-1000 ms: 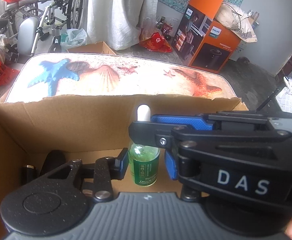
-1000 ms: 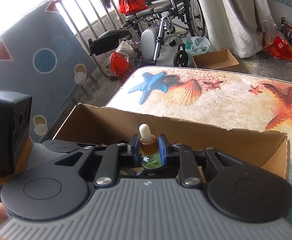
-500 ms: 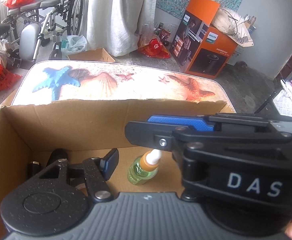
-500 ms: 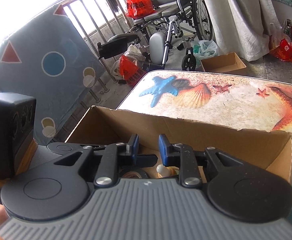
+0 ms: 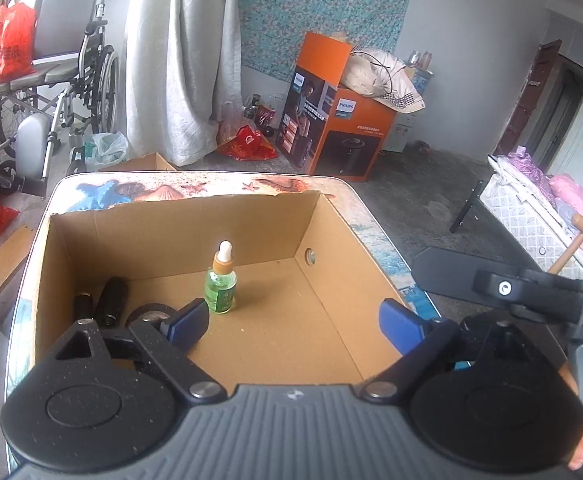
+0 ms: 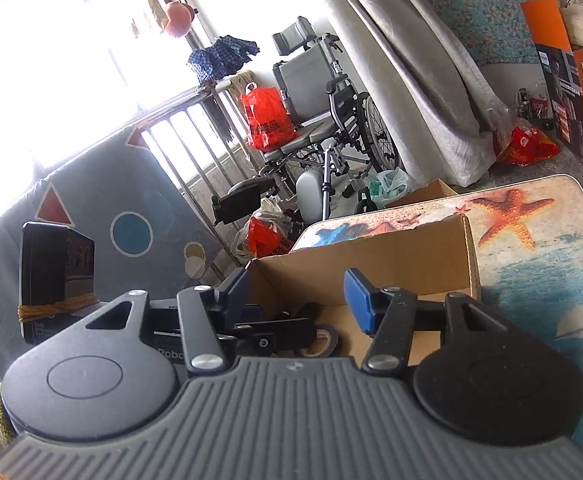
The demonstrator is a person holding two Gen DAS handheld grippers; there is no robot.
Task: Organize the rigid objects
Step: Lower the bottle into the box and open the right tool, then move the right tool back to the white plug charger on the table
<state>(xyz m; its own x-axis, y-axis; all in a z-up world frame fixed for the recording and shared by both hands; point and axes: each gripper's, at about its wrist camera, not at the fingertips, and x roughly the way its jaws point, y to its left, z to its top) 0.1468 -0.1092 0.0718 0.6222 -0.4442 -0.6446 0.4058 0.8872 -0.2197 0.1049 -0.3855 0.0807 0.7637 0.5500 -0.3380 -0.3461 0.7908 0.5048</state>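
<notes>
A green dropper bottle (image 5: 220, 282) with a white tip stands upright on the floor of the open cardboard box (image 5: 331, 240). A black tape roll (image 5: 149, 314) and two dark cylinders (image 5: 111, 300) lie at the box's left. My left gripper (image 5: 295, 326) is open and empty above the box's near side. My right gripper (image 6: 299, 292) is open and empty, raised over the box (image 6: 411, 256); the tape roll (image 6: 323, 338) shows below it. The right gripper's body also shows at the right edge of the left wrist view (image 5: 531, 292).
The box sits on a table with a starfish and shell print (image 6: 531, 224). Beyond the table are a wheelchair (image 5: 63, 92), red bags (image 5: 9, 48), a white curtain (image 5: 171, 60), and an orange Philips box (image 5: 339, 120). A padded panel (image 6: 91, 200) stands left.
The right gripper let go of the dropper bottle, which now stands in the box. Both grippers opened wide and rose away from the box.
</notes>
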